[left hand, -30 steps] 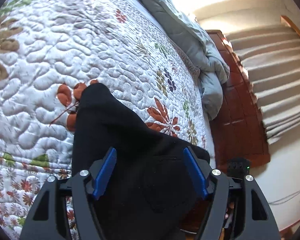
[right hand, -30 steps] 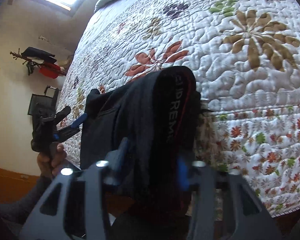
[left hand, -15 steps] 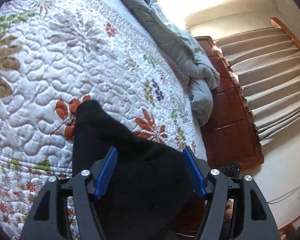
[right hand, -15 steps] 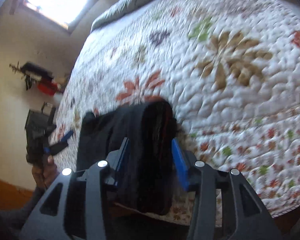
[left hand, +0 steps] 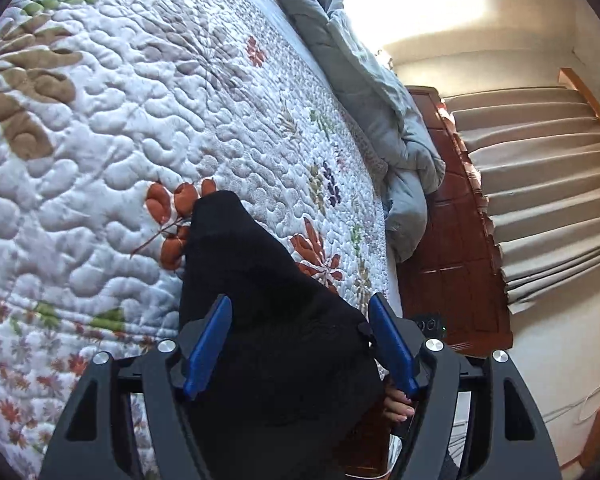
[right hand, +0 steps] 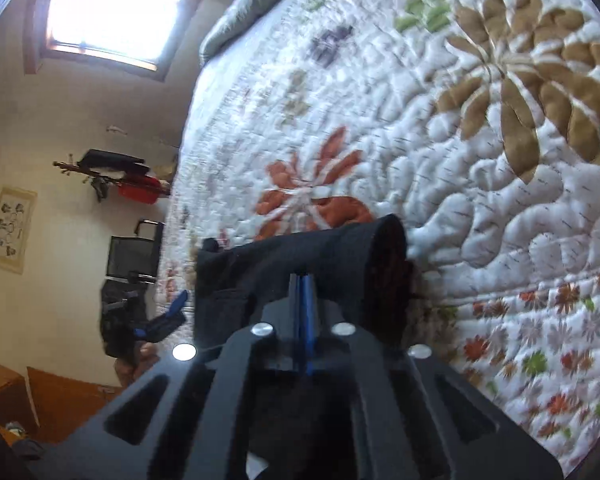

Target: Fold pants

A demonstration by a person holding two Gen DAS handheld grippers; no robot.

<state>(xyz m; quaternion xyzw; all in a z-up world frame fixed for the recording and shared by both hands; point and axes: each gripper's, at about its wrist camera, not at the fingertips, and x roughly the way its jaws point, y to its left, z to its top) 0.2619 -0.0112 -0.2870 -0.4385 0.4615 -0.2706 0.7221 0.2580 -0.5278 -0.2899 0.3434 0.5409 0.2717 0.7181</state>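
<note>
While the left gripper (left hand: 300, 344) stands spread with black pants (left hand: 268, 320) bunched between its blue fingers (left hand: 208, 340), the right gripper (right hand: 304, 296) has just closed, pinching the pants' right end at the quilt's (left hand: 120, 120) near edge.
</note>
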